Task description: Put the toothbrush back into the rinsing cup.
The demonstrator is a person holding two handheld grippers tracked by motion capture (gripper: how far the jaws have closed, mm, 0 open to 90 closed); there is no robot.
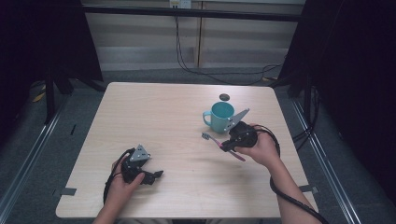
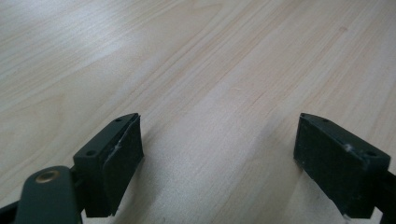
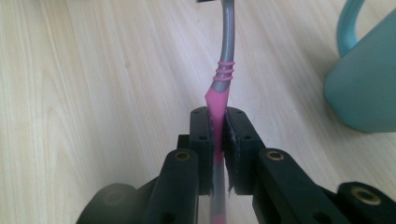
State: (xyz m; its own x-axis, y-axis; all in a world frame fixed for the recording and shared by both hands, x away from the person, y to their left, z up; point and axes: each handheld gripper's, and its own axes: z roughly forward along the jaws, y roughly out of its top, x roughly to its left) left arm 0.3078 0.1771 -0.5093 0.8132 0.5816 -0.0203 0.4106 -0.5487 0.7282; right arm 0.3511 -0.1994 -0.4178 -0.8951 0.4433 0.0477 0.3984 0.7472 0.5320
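Ample table (image 1: 154, 116) room left of toothbrush (image 1: 211, 138).

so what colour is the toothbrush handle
Pink, turning grey toward the head; the right gripper view shows the toothbrush best.

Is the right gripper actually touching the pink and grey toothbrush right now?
Touching. In the right gripper view, the right gripper has both black jaws pressed against the pink handle of the toothbrush, with no gap.

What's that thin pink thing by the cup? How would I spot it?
Find the teal cup on the table's far right. Just nearer, the right claw pinches a toothbrush: pink handle, grey neck, the only slender stick there.
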